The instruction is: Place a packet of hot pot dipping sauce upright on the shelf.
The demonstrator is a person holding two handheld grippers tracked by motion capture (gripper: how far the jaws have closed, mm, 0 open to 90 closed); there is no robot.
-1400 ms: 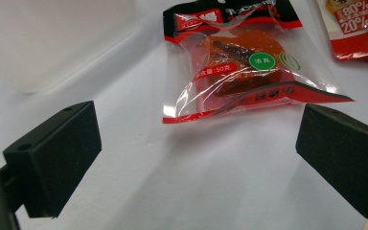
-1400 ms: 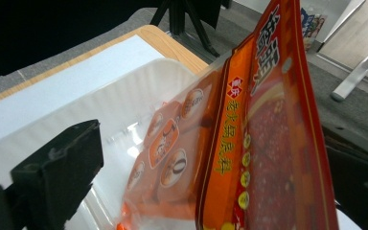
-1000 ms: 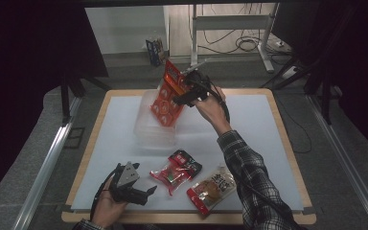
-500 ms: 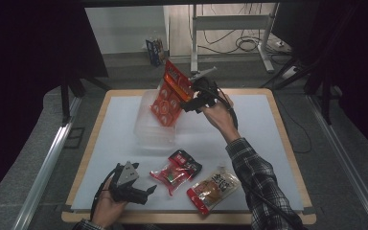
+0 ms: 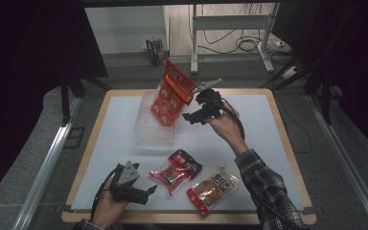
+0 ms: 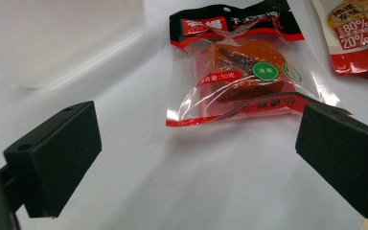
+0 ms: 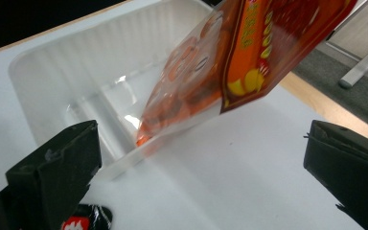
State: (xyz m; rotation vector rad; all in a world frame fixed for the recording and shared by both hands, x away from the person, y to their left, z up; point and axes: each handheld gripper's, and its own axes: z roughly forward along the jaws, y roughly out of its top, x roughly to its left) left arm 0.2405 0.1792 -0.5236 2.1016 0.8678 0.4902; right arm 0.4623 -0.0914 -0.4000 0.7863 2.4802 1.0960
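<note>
An orange snack packet (image 5: 171, 95) (image 7: 230, 62) stands tilted, its lower end inside a clear plastic tray (image 5: 146, 129) (image 7: 52, 62) at the table's back middle. My right gripper (image 5: 195, 106) (image 7: 201, 172) is open just right of the packet, with nothing between its jaws. Close to the front left edge, my left gripper (image 5: 146, 194) (image 6: 196, 158) is open too and low over the table. It faces a red and black packet (image 5: 176, 170) (image 6: 239, 72) that lies flat a short way off.
A tan and red pouch (image 5: 213, 188) (image 6: 359, 33) lies flat right of the red and black packet, near the front edge. White sheet covers the wooden table (image 5: 287, 143). Dark curtains and a metal stand lie beyond the far edge.
My right gripper has drawn back to the right, away from the orange packet it was at a second ago. The packet stays tilted over the tray. The left gripper has barely moved.
</note>
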